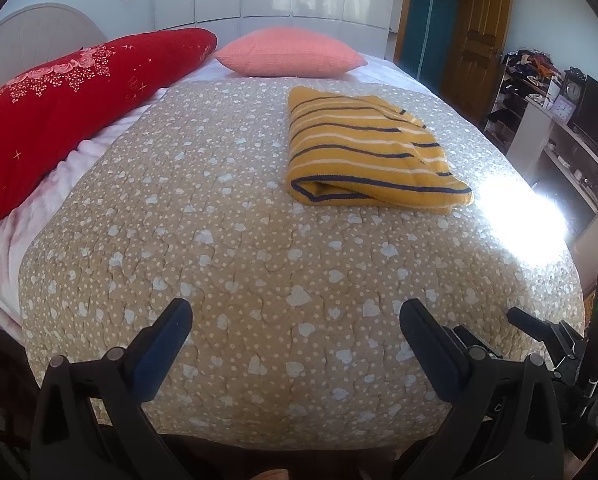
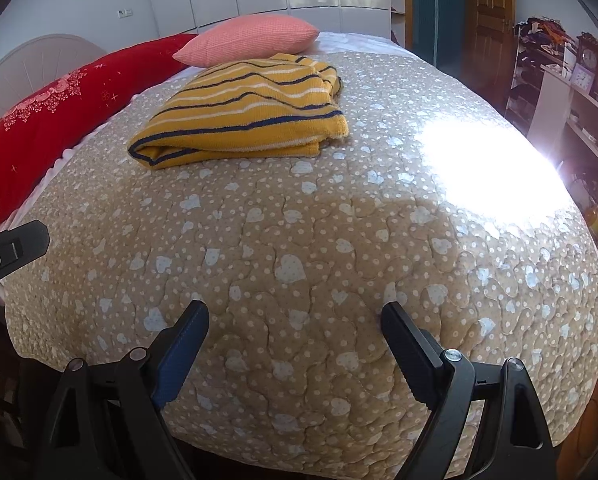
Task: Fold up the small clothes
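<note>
A yellow knit garment with navy and white stripes [image 1: 369,148] lies folded into a flat bundle on the tan heart-print quilt [image 1: 227,248]. It also shows in the right wrist view [image 2: 247,114], far left of centre. My left gripper [image 1: 295,312] is open and empty, low over the quilt's near end, well short of the garment. My right gripper [image 2: 295,316] is open and empty, also over the near end of the quilt [image 2: 339,260]. The right gripper shows at the lower right of the left wrist view [image 1: 539,328].
A red embroidered pillow [image 1: 67,108] and a pink cushion [image 1: 291,52] lie at the head of the bed. White wardrobes and a wooden door [image 1: 483,28] stand behind. Cluttered shelves with clocks [image 1: 567,96] line the right side. A bright sun patch [image 2: 495,168] falls on the quilt.
</note>
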